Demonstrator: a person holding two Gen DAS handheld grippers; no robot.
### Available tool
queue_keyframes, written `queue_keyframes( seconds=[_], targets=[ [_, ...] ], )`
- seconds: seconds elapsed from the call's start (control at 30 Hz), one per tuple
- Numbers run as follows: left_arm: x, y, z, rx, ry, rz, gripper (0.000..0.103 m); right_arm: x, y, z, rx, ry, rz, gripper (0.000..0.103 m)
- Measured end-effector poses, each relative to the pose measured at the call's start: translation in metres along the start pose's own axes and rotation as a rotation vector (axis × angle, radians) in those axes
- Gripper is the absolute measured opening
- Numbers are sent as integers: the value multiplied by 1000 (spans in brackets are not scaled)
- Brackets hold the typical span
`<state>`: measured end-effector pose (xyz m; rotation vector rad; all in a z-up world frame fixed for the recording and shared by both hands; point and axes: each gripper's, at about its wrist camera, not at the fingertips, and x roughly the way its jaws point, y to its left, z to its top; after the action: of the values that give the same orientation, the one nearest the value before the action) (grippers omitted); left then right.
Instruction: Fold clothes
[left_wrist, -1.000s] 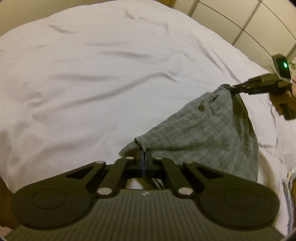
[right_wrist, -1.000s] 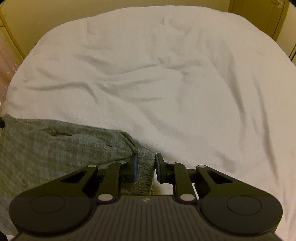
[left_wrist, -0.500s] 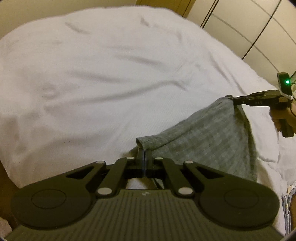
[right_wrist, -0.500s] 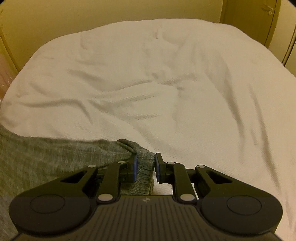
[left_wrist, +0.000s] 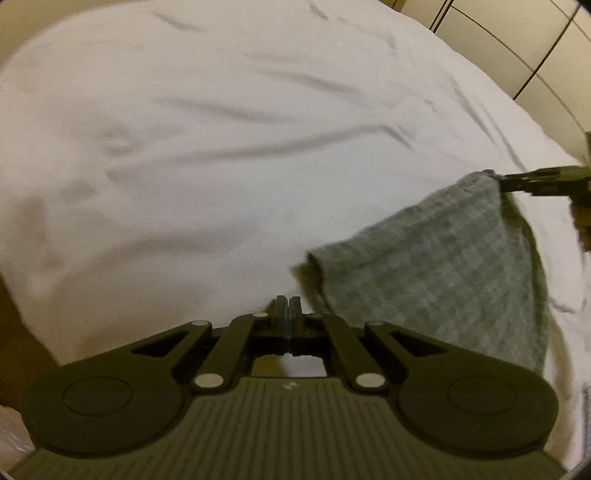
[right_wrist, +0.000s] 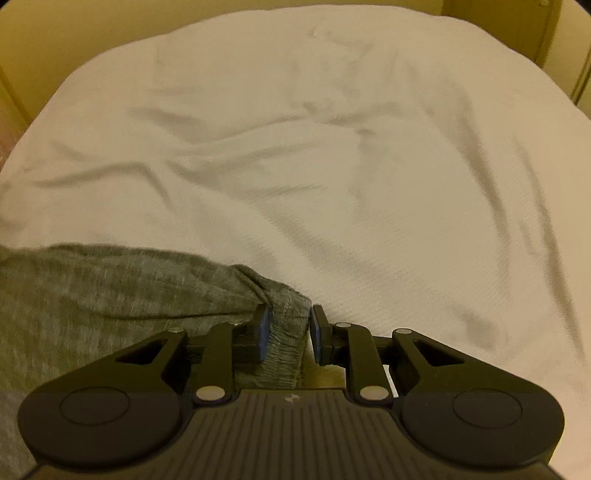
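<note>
A grey checked garment (left_wrist: 443, 266) hangs stretched above a white bed sheet (left_wrist: 221, 147). In the left wrist view my left gripper (left_wrist: 287, 308) is shut, and the garment's near corner lies just right of the tips, apart from them as far as I can see. The right gripper (left_wrist: 517, 182) holds the garment's far corner at the right edge. In the right wrist view my right gripper (right_wrist: 288, 325) is shut on the garment's ribbed hem (right_wrist: 286, 332), with the cloth (right_wrist: 110, 291) spreading to the left.
The wrinkled white sheet (right_wrist: 332, 166) covers the bed in both views. Beige cupboard doors (left_wrist: 517, 48) stand beyond the bed at the right. A yellow wall (right_wrist: 74, 33) lies behind the bed.
The garment's near corner has slipped out of my left gripper's tips and now sits to their right. Both grippers have moved and the view has shifted; the right gripper keeps its hold.
</note>
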<state>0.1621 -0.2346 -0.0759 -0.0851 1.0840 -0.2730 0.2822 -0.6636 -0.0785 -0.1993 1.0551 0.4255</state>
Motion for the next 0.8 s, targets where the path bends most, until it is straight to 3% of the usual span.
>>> queue_keyframes(
  seconds=[0.1,0.2,0.3,0.4,0.53,0.63,0.73,0.77,0.8],
  targets=[
    [-20,-14,12,101,-66,6,0,-14,5,1,-15,-31,-47,28],
    [-24,-44,25,229,-99,-92,0,-34,18,-3,-1,-76,-87,28],
    [-2,-74,31,345,-77,-195,0,-46,36,-10,25,-101,-49,28],
    [28,-90,29,400,-25,-234,0,-41,59,-16,-9,-86,25,28],
    [52,-74,26,389,22,-186,0,-15,67,-27,-22,-7,78,29],
    [60,-60,29,376,42,-177,1,-3,41,-45,32,49,20,26],
    [53,-55,34,382,42,-164,1,-13,13,-60,116,56,4,0],
    [49,-54,36,386,36,-157,0,-19,11,-62,133,54,-25,0],
    [42,-55,37,393,23,-156,0,-27,8,-63,150,51,-56,10]
  ],
)
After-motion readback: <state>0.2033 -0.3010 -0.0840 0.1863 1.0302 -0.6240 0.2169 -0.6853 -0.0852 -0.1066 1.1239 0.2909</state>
